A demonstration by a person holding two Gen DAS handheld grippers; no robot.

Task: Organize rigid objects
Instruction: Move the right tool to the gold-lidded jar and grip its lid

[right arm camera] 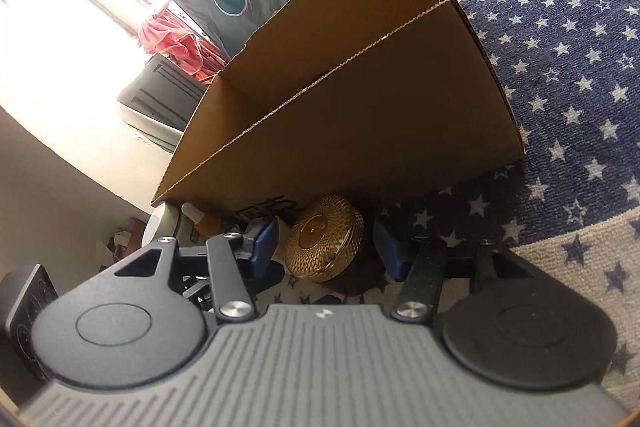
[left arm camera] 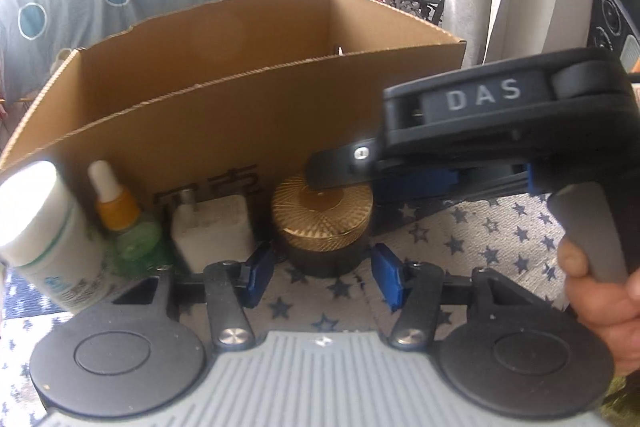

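Note:
A round jar with a ribbed gold lid (left arm camera: 322,215) and a black body stands on the star-patterned cloth, against the front wall of a cardboard box (left arm camera: 240,115). My left gripper (left arm camera: 322,273) is open, its blue pads on either side of the jar's base with a small gap on each side. From the right, a black finger (left arm camera: 332,171) of the right gripper reaches over the lid's far edge. In the right wrist view the same jar (right arm camera: 324,239) sits between the pads of my right gripper (right arm camera: 326,247), which is open and tilted.
Left of the jar, along the box wall, stand a white charger (left arm camera: 212,227), an orange-and-green dropper bottle (left arm camera: 120,219) and a white bottle (left arm camera: 44,227). A hand (left arm camera: 600,291) holds the right gripper's handle. The star cloth (right arm camera: 560,67) runs on to the right of the box (right arm camera: 360,131).

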